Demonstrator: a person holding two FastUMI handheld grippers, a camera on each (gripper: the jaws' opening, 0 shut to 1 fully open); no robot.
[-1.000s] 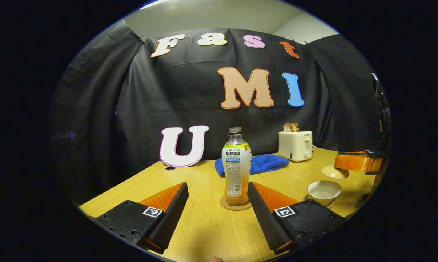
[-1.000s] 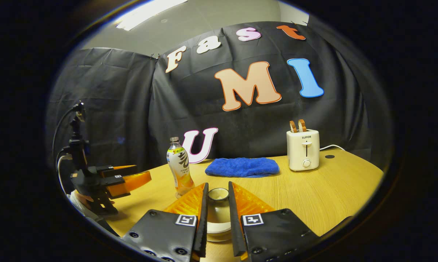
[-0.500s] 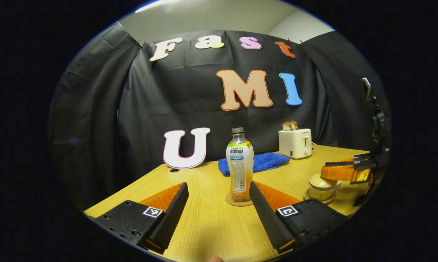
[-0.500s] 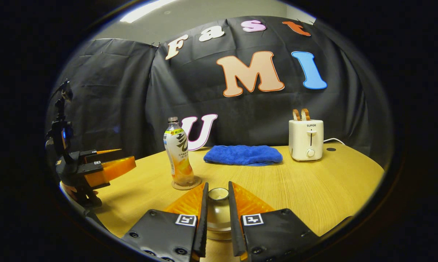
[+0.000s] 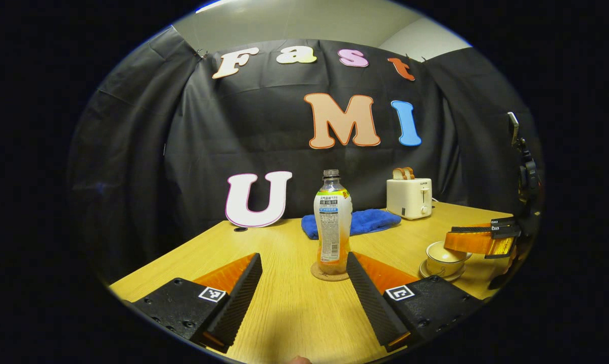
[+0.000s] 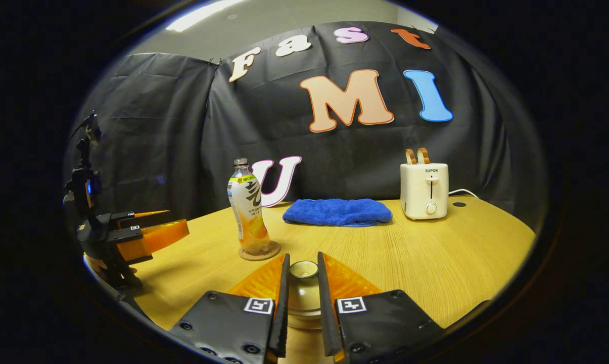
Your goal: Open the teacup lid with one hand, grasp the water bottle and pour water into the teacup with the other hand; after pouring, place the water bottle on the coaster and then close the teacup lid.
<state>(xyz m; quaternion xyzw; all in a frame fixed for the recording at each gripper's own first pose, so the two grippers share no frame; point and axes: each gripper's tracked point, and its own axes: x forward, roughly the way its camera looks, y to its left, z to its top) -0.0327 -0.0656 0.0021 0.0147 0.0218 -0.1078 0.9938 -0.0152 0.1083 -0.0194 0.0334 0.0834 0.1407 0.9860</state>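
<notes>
Ceramic lid sits on teacup, right gripper clenched on lid knob, not let go yet. Left gripper released, empty. Beyond, water bottle upright on coaster. Far bench: towel, toaster. Only release left, I judge.

A clear plastic water bottle stands upright at the middle of the left gripper view, uncapped, a little orange drink left in its bottom, resting on a round cork coaster. At the lower right sits a pale teacup on its saucer. At the bottom middle of the right gripper view the knobbed lid sits on the cup.
</notes>
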